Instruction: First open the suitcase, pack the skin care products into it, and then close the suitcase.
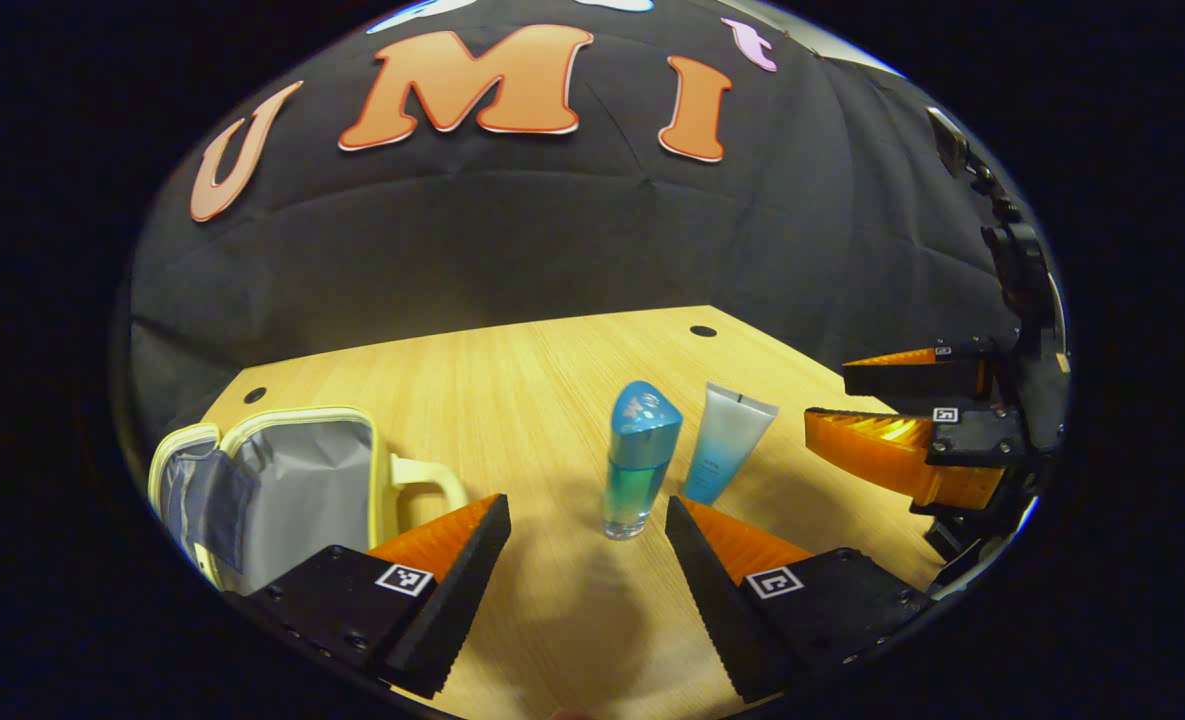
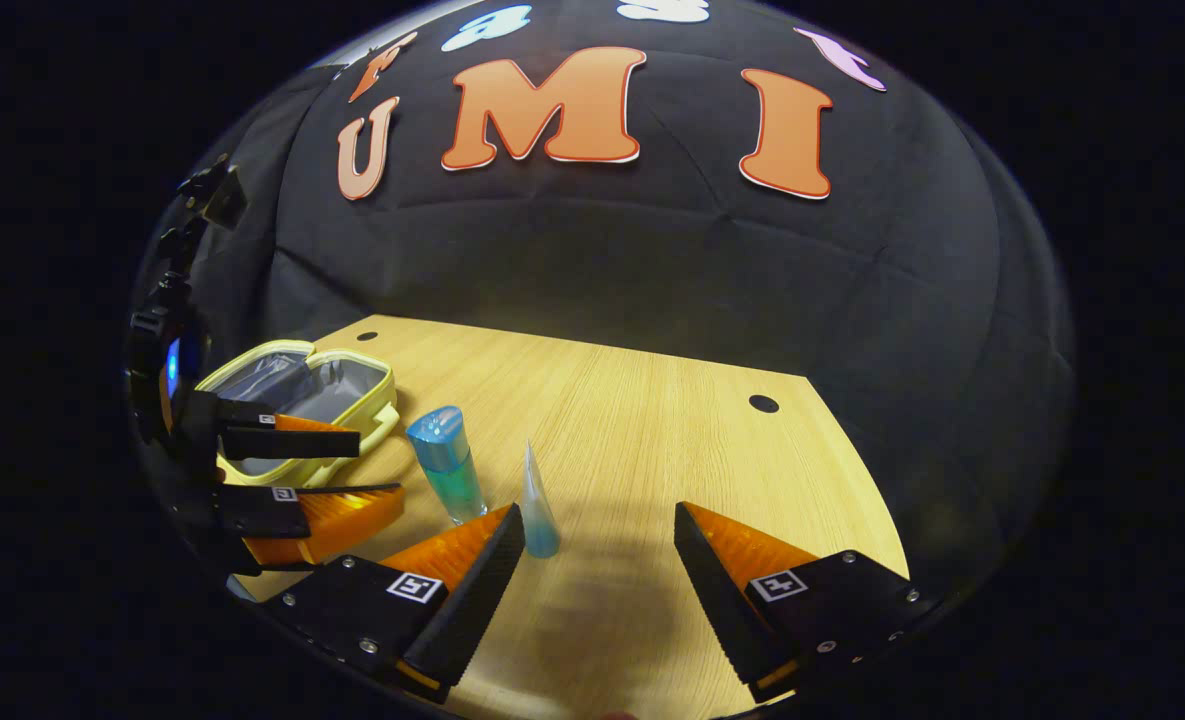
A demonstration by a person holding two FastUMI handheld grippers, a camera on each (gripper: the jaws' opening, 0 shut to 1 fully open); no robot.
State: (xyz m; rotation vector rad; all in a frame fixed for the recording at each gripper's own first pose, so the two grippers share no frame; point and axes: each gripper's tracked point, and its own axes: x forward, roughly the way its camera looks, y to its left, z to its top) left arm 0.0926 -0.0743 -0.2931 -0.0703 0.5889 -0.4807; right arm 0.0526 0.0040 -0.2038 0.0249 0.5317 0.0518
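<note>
A small pale-yellow suitcase (image 1: 292, 480) (image 2: 302, 395) lies open at the table's left, showing its grey lining. A blue bottle (image 1: 640, 455) (image 2: 447, 465) stands upright near the middle. Just right of it a pale blue tube (image 1: 727, 445) (image 2: 537, 500) stands on its cap. In the left gripper view my left gripper (image 1: 587, 505) is open, with the bottle slightly ahead of the gap, nearer the right finger. In the right gripper view my right gripper (image 2: 600, 515) is open and empty, with the tube close beside its left finger. Each gripper also appears in the other's view, open: left gripper (image 2: 380, 465), right gripper (image 1: 829, 397).
The wooden table (image 1: 552, 380) (image 2: 652, 420) has small dark holes near its far corners. The black cloth wall rises right behind its far edge. Bare tabletop stretches to the right of the tube.
</note>
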